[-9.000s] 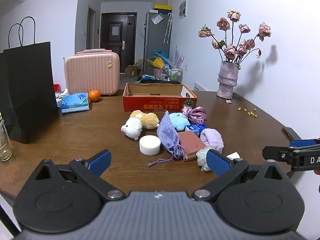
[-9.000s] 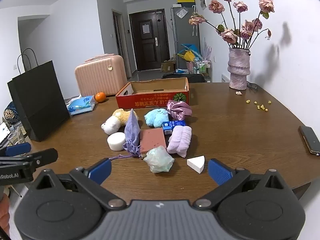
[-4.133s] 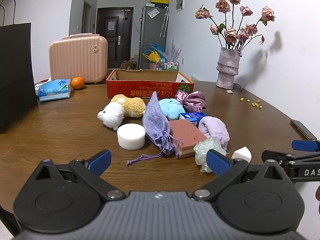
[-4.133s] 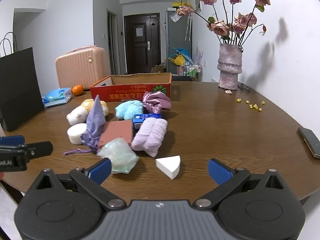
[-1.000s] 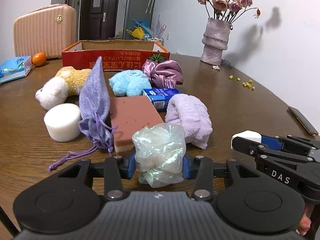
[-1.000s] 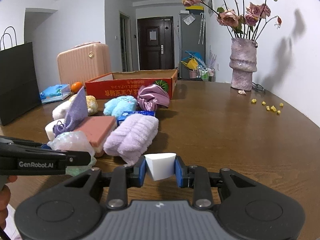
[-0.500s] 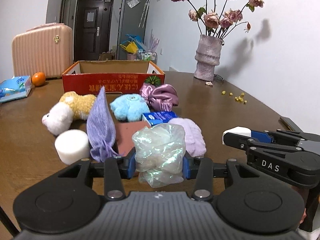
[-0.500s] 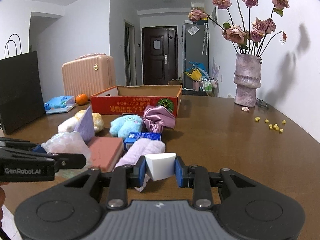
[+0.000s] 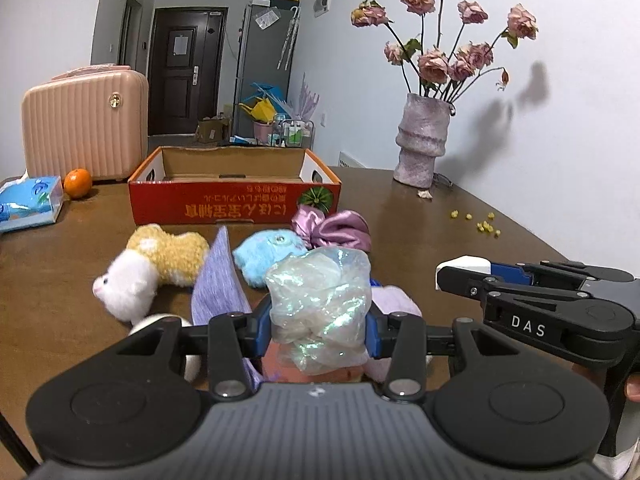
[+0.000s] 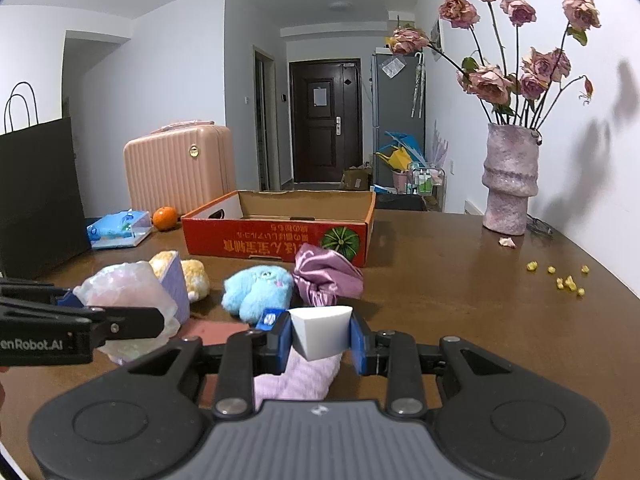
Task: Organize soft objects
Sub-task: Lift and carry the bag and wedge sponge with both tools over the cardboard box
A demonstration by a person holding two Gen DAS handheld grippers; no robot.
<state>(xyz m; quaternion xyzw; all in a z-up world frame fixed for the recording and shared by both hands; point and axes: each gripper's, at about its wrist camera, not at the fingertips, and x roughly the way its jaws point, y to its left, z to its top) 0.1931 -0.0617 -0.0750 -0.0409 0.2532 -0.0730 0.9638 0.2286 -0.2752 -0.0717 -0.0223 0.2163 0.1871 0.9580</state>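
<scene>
The task looks to be at its beginning. The red cardboard box (image 9: pixel 234 196) at the far side of the bench (image 10: pixel 460 300) stands open and, as far as both views show its inside, holds nothing yet. Most soft things lie in a loose heap on the bench in front of it: the white and yellow plush toy (image 9: pixel 150 266), the lilac drawstring pouch (image 9: pixel 218 276), the blue furry toy (image 10: pixel 256 288), the shiny pink satin piece (image 10: pixel 326 276), the lilac rolled towel (image 10: pixel 298 378) and the reddish sponge block (image 10: pixel 214 330), which is mostly hidden.

Only two things are lifted. The left gripper (image 9: pixel 318 326) is closed on a crumpled iridescent plastic bag (image 9: pixel 320 304), which bulges well above the pads and hangs a little below them, so it is squeezed only at its middle. The right gripper (image 10: pixel 320 340) is closed on a white wedge sponge (image 10: pixel 320 332), a small piece with flat faces and a sharp lower edge, sitting straight between the pads. Both are held in the air over the heap, nearer than the box.

I judge that these two pieces go to the box next, and the whole heap remains to be sorted.
</scene>
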